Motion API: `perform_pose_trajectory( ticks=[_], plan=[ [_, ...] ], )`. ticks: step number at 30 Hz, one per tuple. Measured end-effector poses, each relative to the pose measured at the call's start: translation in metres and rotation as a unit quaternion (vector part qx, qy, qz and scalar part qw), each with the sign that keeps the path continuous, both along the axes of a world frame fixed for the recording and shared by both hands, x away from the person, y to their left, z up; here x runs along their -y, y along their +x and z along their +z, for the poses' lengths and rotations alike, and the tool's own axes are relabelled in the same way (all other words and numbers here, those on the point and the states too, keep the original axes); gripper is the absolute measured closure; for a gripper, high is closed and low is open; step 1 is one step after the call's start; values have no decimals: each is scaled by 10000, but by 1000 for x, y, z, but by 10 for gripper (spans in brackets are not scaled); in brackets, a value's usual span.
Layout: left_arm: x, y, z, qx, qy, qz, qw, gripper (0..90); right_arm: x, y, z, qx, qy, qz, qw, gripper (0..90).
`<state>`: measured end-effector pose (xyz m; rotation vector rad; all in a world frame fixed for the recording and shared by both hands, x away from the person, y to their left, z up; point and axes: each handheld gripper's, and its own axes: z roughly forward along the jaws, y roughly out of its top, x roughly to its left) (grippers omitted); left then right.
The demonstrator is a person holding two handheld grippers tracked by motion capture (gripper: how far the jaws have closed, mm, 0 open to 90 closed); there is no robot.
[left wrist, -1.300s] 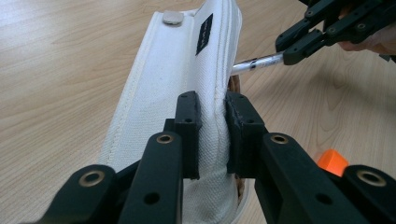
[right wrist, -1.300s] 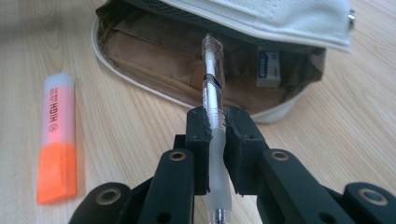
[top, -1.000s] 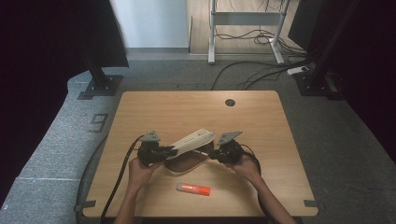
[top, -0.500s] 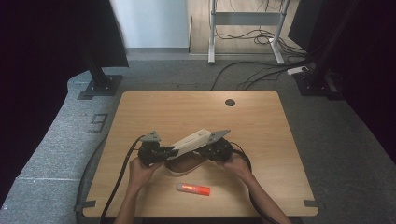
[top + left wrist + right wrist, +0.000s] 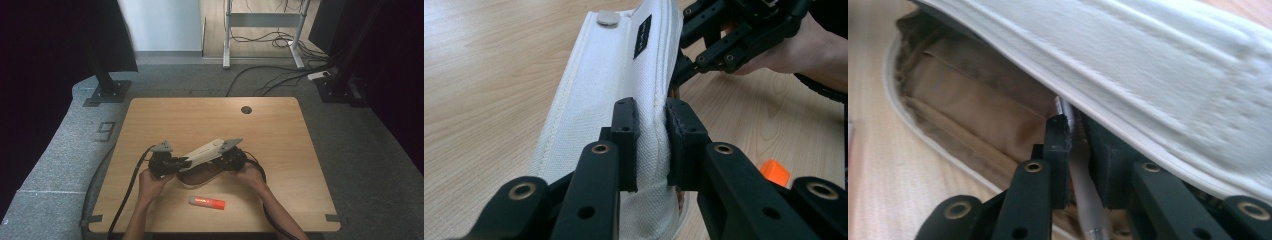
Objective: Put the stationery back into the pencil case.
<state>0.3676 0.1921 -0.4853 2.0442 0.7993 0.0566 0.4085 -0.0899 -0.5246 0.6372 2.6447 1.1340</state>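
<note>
A white fabric pencil case (image 5: pixel 202 150) lies near the front middle of the table, its flap (image 5: pixel 599 75) lifted off the brown lining (image 5: pixel 973 110). My left gripper (image 5: pixel 651 145) is shut on the flap's edge and holds it up. In the high view the left gripper (image 5: pixel 182 162) is at the case's left end and the right gripper (image 5: pixel 223 159) at its right end. My right gripper (image 5: pixel 1077 150) reaches under the flap (image 5: pixel 1148 65) with a thin grey pen (image 5: pixel 1083 190) between its pads. Its jaws have just been opening slightly, and the pen still fills the gap.
An orange-and-white marker (image 5: pixel 207 202) lies on the wooden table (image 5: pixel 280 135) in front of the case, and its orange end (image 5: pixel 774 172) shows in the left gripper view. A cable hole (image 5: pixel 245 109) sits near the far edge. Black cables trail off the front.
The right hand has moved left, bringing its gripper in under the raised flap at the case's right end. The left hand and the flap have stayed put.
</note>
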Motion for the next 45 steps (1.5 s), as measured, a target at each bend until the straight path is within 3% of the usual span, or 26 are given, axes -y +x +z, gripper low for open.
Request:
perform_pose_trajectory(
  ticks=[8,17,25,27,36,40,45],
  plan=[
    [0,0,-1,-11,0,-16,10000,758,17,2,-2,58,-99,-266,9996,618],
    [0,0,-1,-10,1,-29,10000,756,40,1,0,39,-81,-506,9987,641],
    [0,0,-1,-23,-5,-35,10000,755,31,0,-2,-46,-217,-315,9993,752],
    [0,0,-2,-22,2,-43,10000,755,27,1,-4,-5,-291,-294,9991,756],
    [0,0,-2,-14,24,-26,10000,752,20,4,-5,-22,-177,-323,9993,758],
    [0,1,-3,-28,1,-31,10000,752,26,2,2,11,-42,-386,9992,666],
    [0,1,-3,-27,4,-37,10000,752,40,-1,8,-51,100,-581,9983,489]
  ],
)
